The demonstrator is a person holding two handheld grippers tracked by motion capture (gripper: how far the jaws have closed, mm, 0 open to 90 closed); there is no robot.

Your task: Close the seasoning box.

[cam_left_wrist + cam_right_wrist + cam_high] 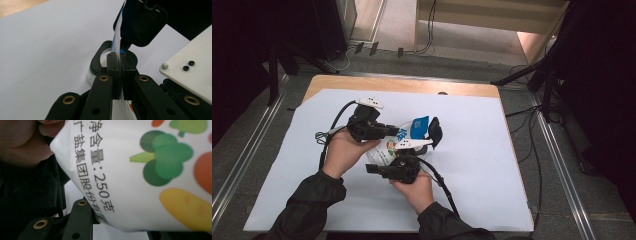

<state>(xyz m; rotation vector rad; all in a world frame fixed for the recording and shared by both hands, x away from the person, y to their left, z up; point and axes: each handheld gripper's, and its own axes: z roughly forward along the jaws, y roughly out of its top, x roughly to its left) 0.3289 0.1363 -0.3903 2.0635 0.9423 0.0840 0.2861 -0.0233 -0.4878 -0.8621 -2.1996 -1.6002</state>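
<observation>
One printed pouch (397,142); two grippers (388,131) (424,145); one white table sheet (492,165)

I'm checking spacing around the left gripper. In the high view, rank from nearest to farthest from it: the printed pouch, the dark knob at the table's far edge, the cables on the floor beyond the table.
From the left gripper:
1. Printed pouch: pinched in its fingers.
2. Dark knob: far table edge, to the right.
3. Floor cables: beyond the table.
</observation>
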